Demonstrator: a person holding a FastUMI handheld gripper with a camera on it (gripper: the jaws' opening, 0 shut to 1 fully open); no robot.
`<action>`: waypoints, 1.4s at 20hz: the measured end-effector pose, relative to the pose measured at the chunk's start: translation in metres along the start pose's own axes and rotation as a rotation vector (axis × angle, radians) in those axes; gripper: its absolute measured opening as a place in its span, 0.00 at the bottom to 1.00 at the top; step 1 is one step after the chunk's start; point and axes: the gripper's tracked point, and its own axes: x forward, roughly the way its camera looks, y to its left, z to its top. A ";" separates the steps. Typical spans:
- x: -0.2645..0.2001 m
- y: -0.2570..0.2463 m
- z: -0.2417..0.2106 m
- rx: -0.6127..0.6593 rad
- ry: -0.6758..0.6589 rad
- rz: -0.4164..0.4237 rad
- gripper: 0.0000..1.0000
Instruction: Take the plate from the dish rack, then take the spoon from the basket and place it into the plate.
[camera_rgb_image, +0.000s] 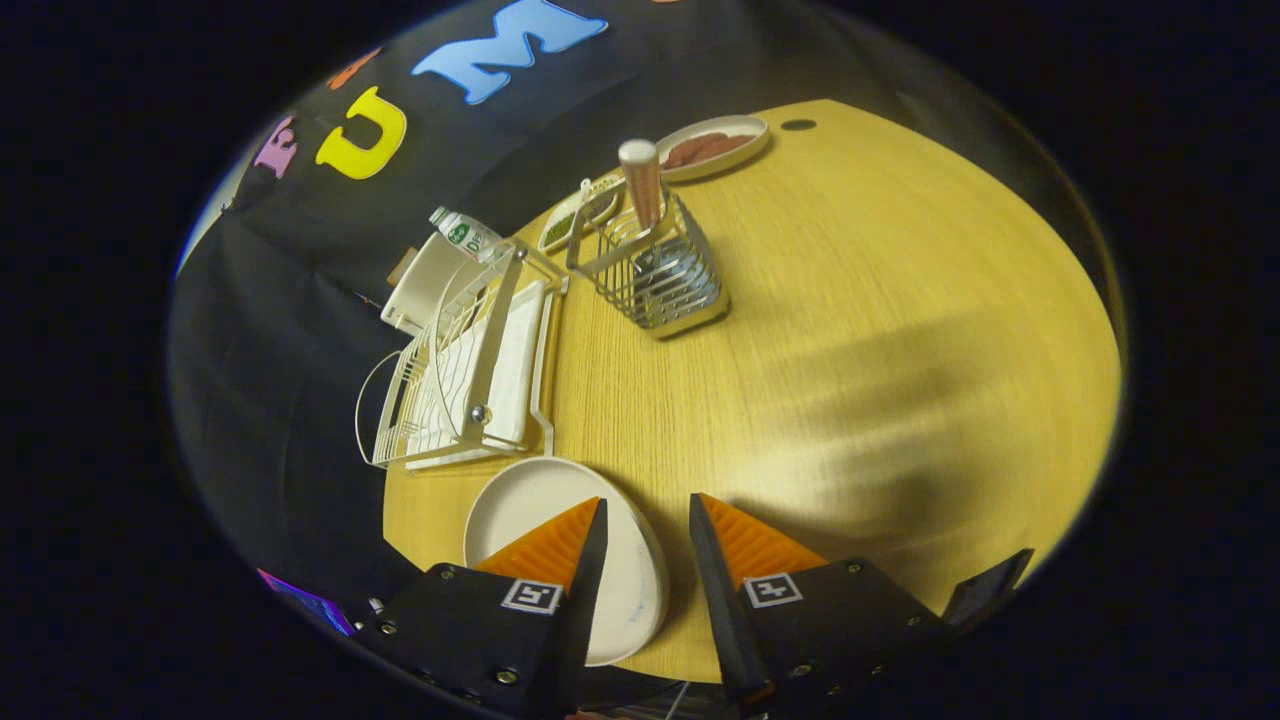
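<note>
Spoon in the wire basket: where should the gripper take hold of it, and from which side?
Grip the handle, which stands well above the wire basket, coming down from above. The bowl end sits low inside the wires, so only the upright handle looks free to pinch. The gripper is open, near the plate on the table.

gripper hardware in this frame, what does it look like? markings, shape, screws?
The gripper has two wedge-shaped fingers with ribbed faces, tapering to points. Each sits on a black angular mount block fixed with small silver screws. Each block carries a square black-and-white fiducial tag. A small black tab sticks out beside one block. No cables clearly visible.
</note>
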 end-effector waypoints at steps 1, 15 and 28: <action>-0.010 0.001 0.014 -0.030 -0.054 -0.005 0.52; -0.119 0.035 0.169 -0.508 -0.935 -0.121 0.92; 0.007 -0.002 0.183 -0.474 -0.931 -0.118 0.92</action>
